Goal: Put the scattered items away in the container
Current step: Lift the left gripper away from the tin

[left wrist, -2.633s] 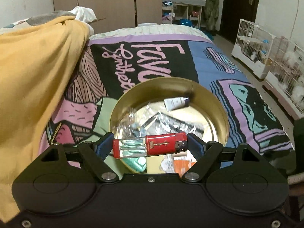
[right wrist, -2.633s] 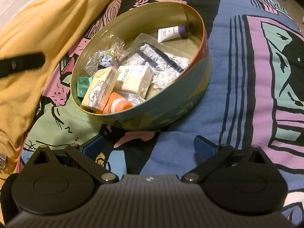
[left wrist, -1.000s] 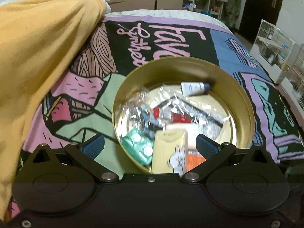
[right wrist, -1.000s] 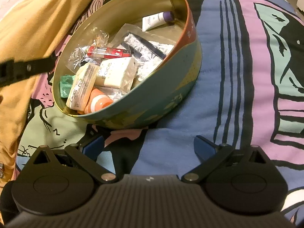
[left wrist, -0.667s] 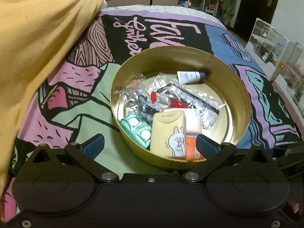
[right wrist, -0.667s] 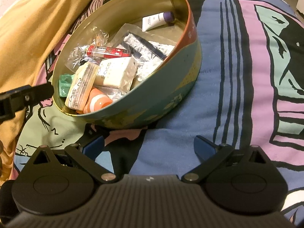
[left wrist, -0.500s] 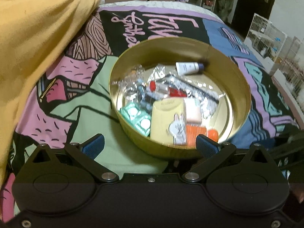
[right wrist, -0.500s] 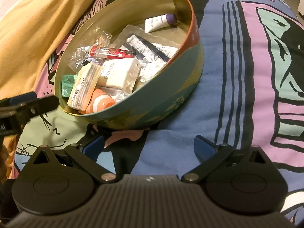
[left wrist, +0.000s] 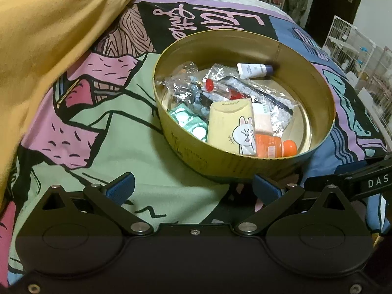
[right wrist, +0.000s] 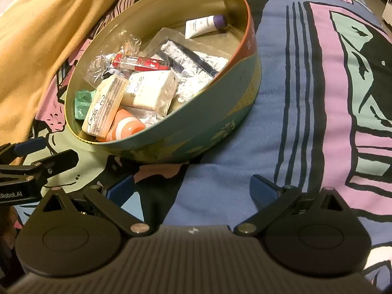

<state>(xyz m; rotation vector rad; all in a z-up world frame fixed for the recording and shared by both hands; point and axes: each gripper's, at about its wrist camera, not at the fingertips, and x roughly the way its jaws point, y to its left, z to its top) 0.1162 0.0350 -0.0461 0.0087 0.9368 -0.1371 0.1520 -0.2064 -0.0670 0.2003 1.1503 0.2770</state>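
Tin (left wrist: 318, 93) sits on bed cover (left wrist: 137, 161), blanket (left wrist: 44, 29) to its left. In tin: tube (left wrist: 254, 70) at back, lighter (left wrist: 221, 90) mid, bottle (left wrist: 275, 145) at front.

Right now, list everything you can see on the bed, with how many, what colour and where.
Tin: one, round, gold inside, on the bedspread.
Lighter: one, red and clear, in the tin on a crinkly bag.
Small tube: one, white with purple cap, by the tin's far wall.
Yellow pack: one, bunny print, near side of the tin.
White pack: one, beside the yellow pack.
Orange bottle: one, lying at the tin's near edge.
Green packets: mint, count unclear, left side of the tin.
Blanket: one, mustard yellow, left of the tin.
Bedspread: one, patterned, under everything.
Left tongs: open, empty.
Right tongs: open, empty.
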